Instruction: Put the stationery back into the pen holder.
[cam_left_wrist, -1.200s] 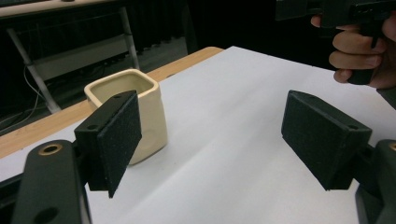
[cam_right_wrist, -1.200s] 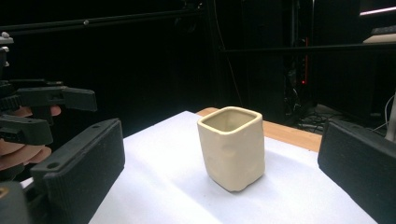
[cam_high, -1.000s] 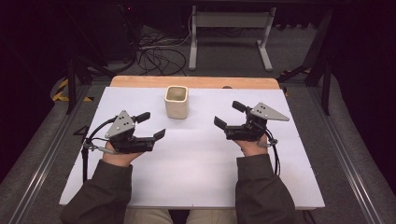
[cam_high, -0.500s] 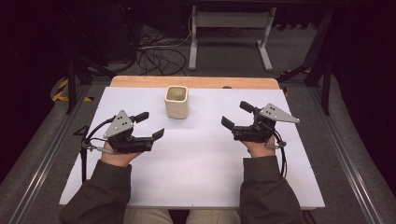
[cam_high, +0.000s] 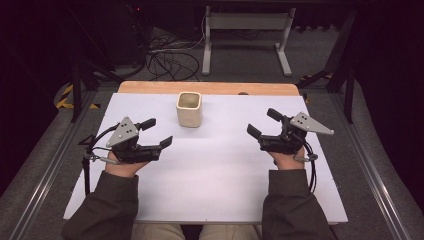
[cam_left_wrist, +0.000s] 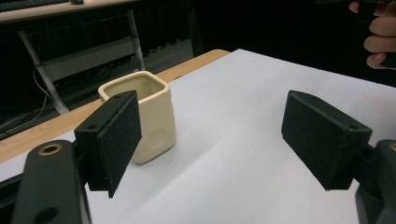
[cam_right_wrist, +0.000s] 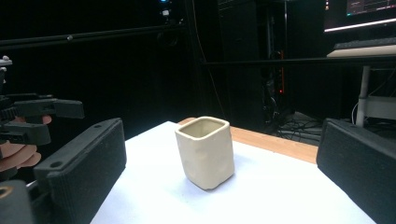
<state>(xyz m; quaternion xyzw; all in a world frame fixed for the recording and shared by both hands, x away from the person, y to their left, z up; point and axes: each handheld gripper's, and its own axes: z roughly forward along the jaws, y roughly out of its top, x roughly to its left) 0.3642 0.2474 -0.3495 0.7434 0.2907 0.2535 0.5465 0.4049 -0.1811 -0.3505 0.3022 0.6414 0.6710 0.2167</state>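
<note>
A cream, square-sided cup (cam_high: 189, 109) stands upright near the far middle of the white tabletop (cam_high: 215, 175), and it looks empty. My left gripper (cam_high: 156, 132) rests to its left and nearer the person, open, holding nothing. Its view shows the cup (cam_left_wrist: 152, 121) just past the left pad (cam_left_wrist: 119, 135). On the right, my right gripper (cam_high: 263, 123) is open too, aimed toward the cup from well off. The cup (cam_right_wrist: 205, 151) sits centred between the jaws in the right gripper view, well beyond them.
A wooden strip (cam_high: 210, 88) runs along the table's far edge. Beyond it the floor holds cables (cam_high: 165, 60) and a metal stand (cam_high: 245, 30). The left hand's gripper (cam_right_wrist: 37, 116) shows at the left of the right gripper view.
My right gripper has drifted to the right, away from the cup, and slightly toward the person. The left gripper and the cup have stayed put.
</note>
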